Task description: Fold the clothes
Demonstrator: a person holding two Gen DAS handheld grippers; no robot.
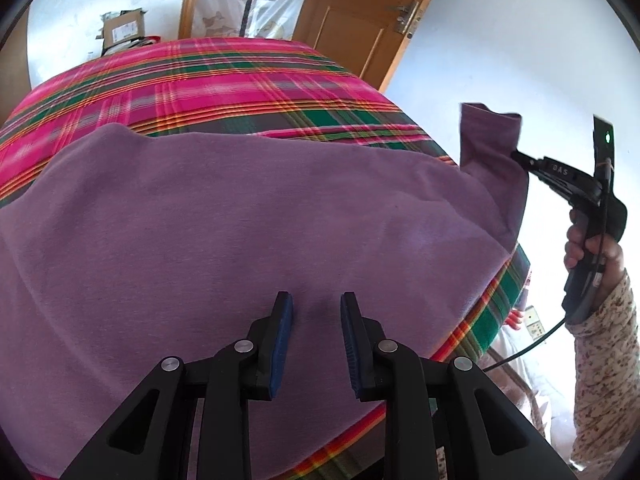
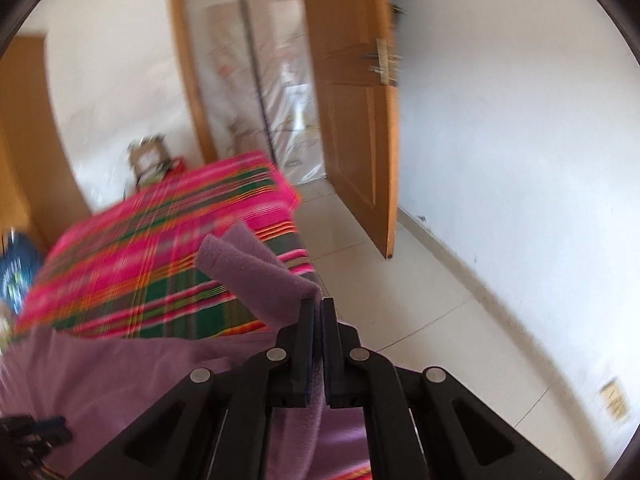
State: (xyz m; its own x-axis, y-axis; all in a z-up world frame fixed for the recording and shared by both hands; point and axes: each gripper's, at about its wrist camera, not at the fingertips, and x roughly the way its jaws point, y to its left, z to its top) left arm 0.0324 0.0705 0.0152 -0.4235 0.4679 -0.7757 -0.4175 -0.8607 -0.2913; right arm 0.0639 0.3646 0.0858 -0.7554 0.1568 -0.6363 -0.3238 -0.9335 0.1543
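Observation:
A purple long-sleeved garment [image 1: 240, 220] lies spread on a bed covered by a pink and green plaid sheet [image 1: 200, 80]. My left gripper [image 1: 316, 308] stands open low over the garment's near part, and the cloth lies flat under its blue pads with none pinched between them. At the bed's right edge my right gripper [image 1: 516, 156] is shut on the garment's sleeve [image 1: 488, 140] and holds it up off the bed. In the blurred right wrist view the right gripper [image 2: 317, 308] pinches purple cloth, and the sleeve's cuff end [image 2: 240, 260] sticks out past the fingers.
A person's hand [image 1: 588, 248] in a flowered sleeve holds the right gripper, with a black cable hanging below. A wooden door [image 2: 360, 120] stands open beyond the bed, beside a white wall and tiled floor [image 2: 400, 300]. A cardboard box [image 1: 124, 30] sits behind the bed.

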